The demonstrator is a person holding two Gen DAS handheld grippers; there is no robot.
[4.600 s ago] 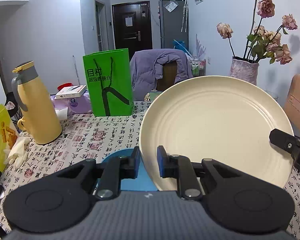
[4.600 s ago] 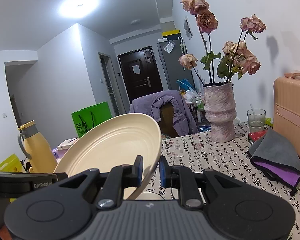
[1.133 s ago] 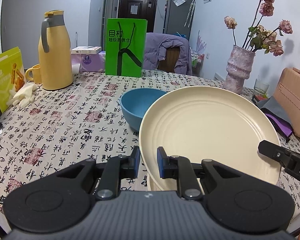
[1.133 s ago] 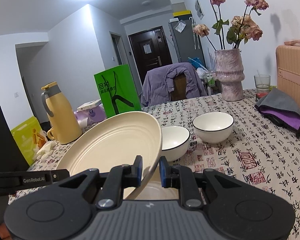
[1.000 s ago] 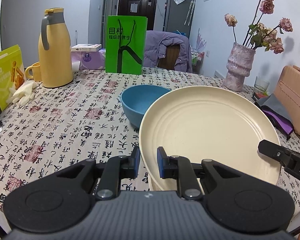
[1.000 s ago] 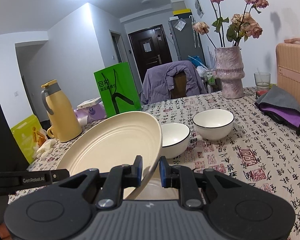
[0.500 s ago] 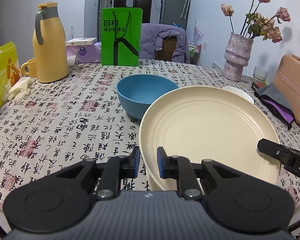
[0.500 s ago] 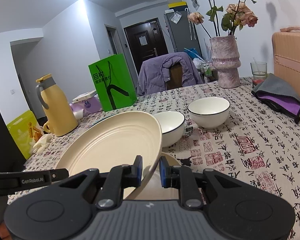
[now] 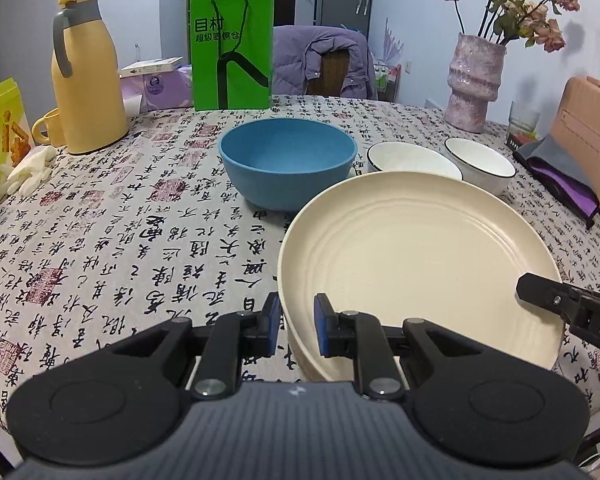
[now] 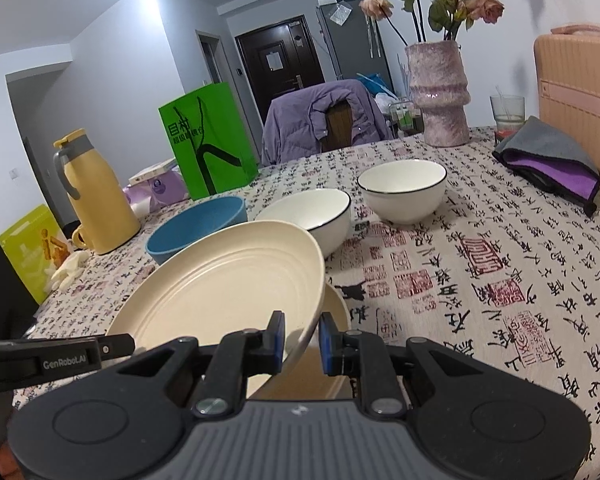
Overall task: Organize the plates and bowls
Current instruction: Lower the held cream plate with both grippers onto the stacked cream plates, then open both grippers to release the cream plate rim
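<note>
Both grippers pinch the cream plate (image 9: 416, 256): the left gripper (image 9: 296, 330) at its near-left rim, the right gripper (image 10: 302, 338) at its right rim. The plate has sunk lower, hanging just above a second plate (image 10: 334, 312) near the blue bowl (image 9: 288, 160); stacking looks imminent.

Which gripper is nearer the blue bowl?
Left. The left gripper clamps the cream plate's rim on the side where the blue bowl stands. The right gripper clamps the opposite rim, with the plate between it and the bowl.
</note>
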